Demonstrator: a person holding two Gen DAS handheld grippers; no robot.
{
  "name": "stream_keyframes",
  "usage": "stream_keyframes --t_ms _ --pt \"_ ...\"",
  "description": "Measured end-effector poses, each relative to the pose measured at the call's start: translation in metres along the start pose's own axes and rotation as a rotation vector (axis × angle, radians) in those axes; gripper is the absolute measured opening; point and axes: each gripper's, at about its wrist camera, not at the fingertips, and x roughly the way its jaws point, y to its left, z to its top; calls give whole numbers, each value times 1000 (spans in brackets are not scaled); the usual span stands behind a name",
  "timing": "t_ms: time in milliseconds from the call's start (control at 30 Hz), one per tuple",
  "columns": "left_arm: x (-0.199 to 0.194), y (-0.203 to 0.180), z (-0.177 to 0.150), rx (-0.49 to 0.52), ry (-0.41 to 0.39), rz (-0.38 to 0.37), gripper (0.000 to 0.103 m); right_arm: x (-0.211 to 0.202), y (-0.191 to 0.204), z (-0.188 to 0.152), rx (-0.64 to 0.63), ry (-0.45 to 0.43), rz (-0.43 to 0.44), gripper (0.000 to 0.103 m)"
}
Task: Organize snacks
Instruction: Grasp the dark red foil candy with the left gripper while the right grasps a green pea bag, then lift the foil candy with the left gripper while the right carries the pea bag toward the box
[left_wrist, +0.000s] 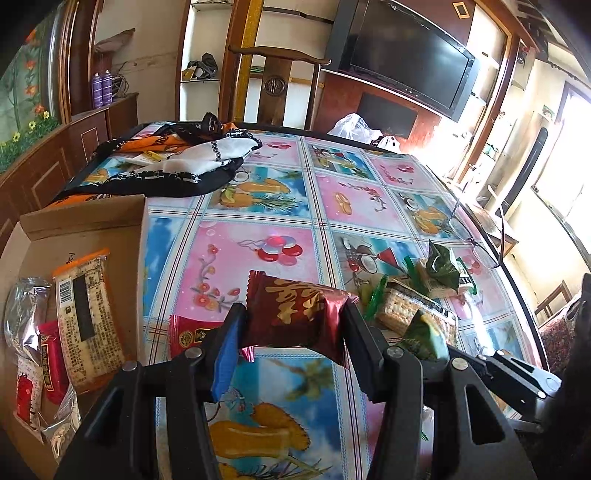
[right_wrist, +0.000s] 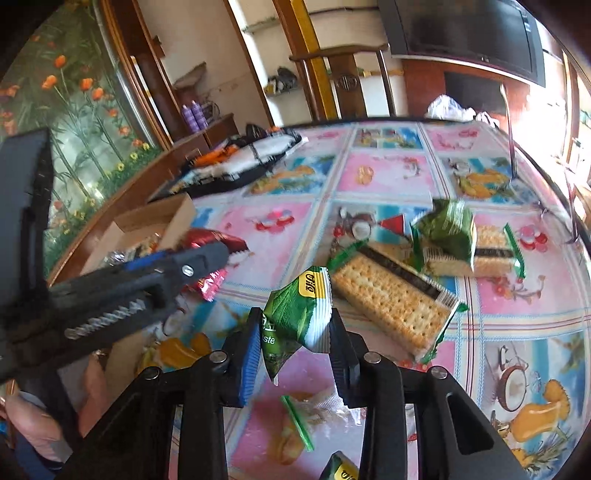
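A dark red snack packet (left_wrist: 295, 314) is pinched in the left claw (left_wrist: 291, 332), beside the cardboard box (left_wrist: 92, 229) at frame left, presumably for sorting. A green snack packet (right_wrist: 295, 317) is clamped in the right claw (right_wrist: 295, 339) above the table (right_wrist: 388, 177).

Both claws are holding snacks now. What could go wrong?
The green snack packet is pinched only by its crinkly wrapper in the right gripper, so it might slip out. The left gripper could squash the red snack. The cardboard box sits at the table's edge, so a bump might shove it off.
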Motion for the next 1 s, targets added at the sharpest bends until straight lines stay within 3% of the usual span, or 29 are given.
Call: stream_keyframes --t_ms 533,1000 --pt "-15 0 1 8 -43 -1 52 -11 3 4 12 -40 13 36" --pt "-30 28 8 -48 -88 12 52 -10 18 -1 -14 -52 51 36"
